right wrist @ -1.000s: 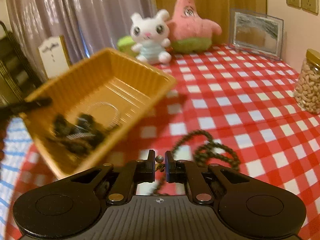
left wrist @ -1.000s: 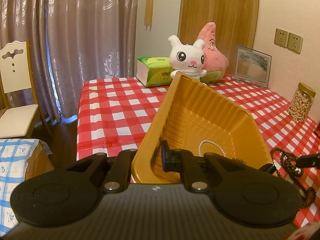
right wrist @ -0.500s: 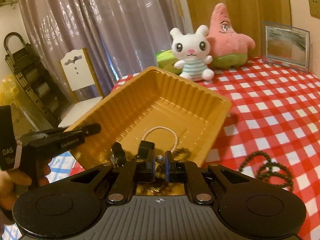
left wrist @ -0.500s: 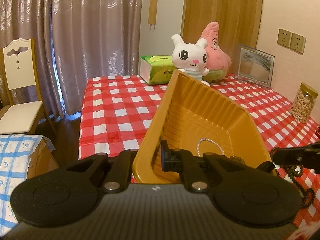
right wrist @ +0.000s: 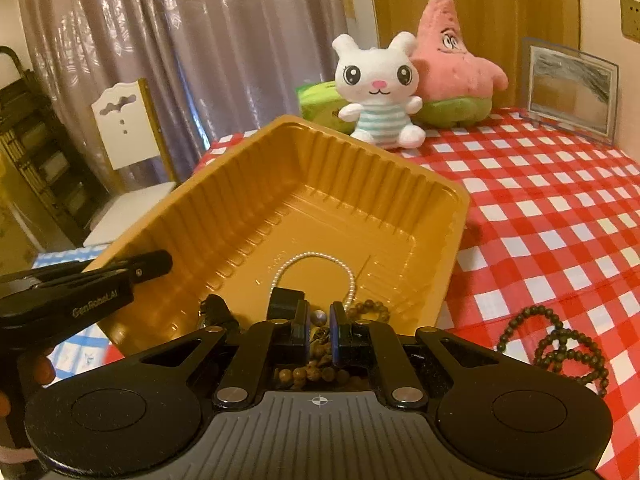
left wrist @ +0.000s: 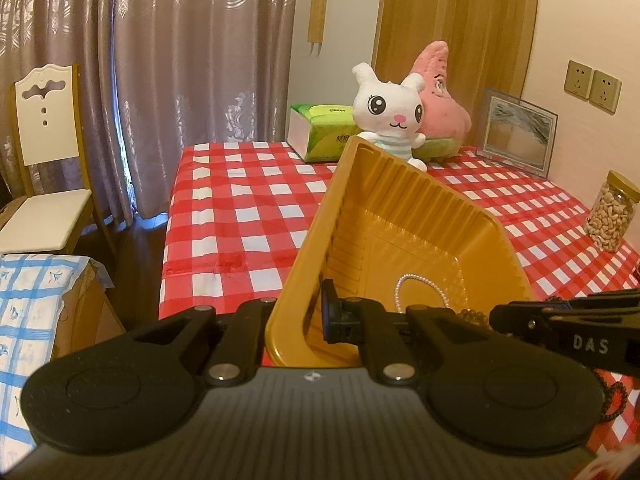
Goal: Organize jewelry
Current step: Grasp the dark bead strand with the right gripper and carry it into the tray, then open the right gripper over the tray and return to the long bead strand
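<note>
My left gripper (left wrist: 304, 316) is shut on the near wall of a yellow plastic tray (left wrist: 400, 208), which it holds tilted over the table's front left corner. In the tray (right wrist: 280, 184) lie a white pearl bracelet (right wrist: 316, 256) and some dark pieces (right wrist: 216, 308). My right gripper (right wrist: 319, 316) hangs over the tray's near end, shut on a silver bead of a brown bead bracelet (right wrist: 300, 374) that dangles below its fingers. A dark bead necklace (right wrist: 556, 344) lies on the checked cloth to the right. The left gripper's arm (right wrist: 120, 276) shows at the tray's left rim.
A white plush rabbit (right wrist: 376, 88), a pink star plush (right wrist: 452, 64), a green tissue box (left wrist: 320, 128), a picture frame (left wrist: 516, 132) and a jar of nuts (left wrist: 612, 212) stand along the back and right. A white chair (left wrist: 44, 160) stands left of the table's edge.
My right gripper has moved left from above the checked cloth to above the tray's near end, with the beads in it. The left gripper has kept the tray tilted in place.
</note>
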Demonstrator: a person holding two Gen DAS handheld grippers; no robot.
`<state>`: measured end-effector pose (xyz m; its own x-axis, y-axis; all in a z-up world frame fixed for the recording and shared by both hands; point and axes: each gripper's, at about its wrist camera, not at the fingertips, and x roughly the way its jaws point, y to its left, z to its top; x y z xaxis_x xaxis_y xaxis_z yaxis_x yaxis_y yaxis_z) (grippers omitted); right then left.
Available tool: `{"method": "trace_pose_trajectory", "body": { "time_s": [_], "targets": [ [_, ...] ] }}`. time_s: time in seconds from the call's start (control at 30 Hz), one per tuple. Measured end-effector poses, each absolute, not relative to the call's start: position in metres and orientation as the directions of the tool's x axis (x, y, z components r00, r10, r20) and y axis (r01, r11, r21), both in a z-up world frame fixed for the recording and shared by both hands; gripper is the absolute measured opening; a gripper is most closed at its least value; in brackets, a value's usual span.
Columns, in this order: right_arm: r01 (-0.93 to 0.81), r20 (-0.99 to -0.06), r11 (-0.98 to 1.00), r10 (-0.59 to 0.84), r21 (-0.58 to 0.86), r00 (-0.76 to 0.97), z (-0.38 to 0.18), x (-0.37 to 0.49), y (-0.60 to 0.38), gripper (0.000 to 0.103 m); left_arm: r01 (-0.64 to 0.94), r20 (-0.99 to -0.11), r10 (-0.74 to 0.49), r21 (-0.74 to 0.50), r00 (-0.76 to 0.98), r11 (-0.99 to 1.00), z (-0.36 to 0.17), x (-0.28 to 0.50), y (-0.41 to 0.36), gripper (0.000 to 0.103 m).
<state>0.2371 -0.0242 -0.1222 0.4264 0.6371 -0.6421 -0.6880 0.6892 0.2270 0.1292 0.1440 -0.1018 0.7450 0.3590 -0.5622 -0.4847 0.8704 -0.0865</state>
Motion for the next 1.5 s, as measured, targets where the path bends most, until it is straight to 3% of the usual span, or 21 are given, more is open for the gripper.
{"method": "trace_pose_trajectory", "body": {
  "time_s": [0.17, 0.23, 0.3, 0.37, 0.67, 1.23, 1.5],
  "targets": [
    [-0.679, -0.639, 0.694, 0.64, 0.241, 0.427, -0.12, 0.239, -0.018, 0.012, -0.485, -0.563, 0.358, -0.088, 0.745, 0.87, -0.102, 0.129, 0.144, 0.009],
    [-0.681, -0.634, 0.692, 0.644, 0.241, 0.429, -0.118, 0.236, -0.019, 0.019, -0.485, -0.564, 0.357, -0.09, 0.745, 0.87, -0.102, 0.129, 0.144, 0.009],
    [-0.683, -0.628, 0.689, 0.649, 0.243, 0.431, -0.116, 0.232, -0.021, 0.036, -0.486, -0.564, 0.357, -0.091, 0.745, 0.869, -0.102, 0.129, 0.145, 0.009],
    [-0.684, -0.62, 0.688, 0.653, 0.243, 0.436, -0.113, 0.226, -0.027, 0.042, -0.487, -0.563, 0.357, -0.093, 0.745, 0.868, -0.103, 0.129, 0.145, 0.009],
    [-0.683, -0.606, 0.673, 0.678, 0.284, 0.415, -0.108, 0.199, -0.08, 0.042, -0.491, -0.566, 0.354, -0.105, 0.745, 0.865, -0.105, 0.13, 0.147, 0.009],
    [-0.488, -0.722, 0.85, 0.463, 0.198, 0.514, -0.139, 0.207, -0.201, 0.042, -0.491, -0.568, 0.364, -0.082, 0.738, 0.867, -0.105, 0.131, 0.144, 0.01],
    [-0.491, -0.752, 0.855, 0.435, 0.17, 0.496, -0.146, 0.21, -0.217, 0.042, -0.493, -0.569, 0.37, -0.072, 0.734, 0.867, -0.105, 0.131, 0.143, 0.01]
  ]
}}
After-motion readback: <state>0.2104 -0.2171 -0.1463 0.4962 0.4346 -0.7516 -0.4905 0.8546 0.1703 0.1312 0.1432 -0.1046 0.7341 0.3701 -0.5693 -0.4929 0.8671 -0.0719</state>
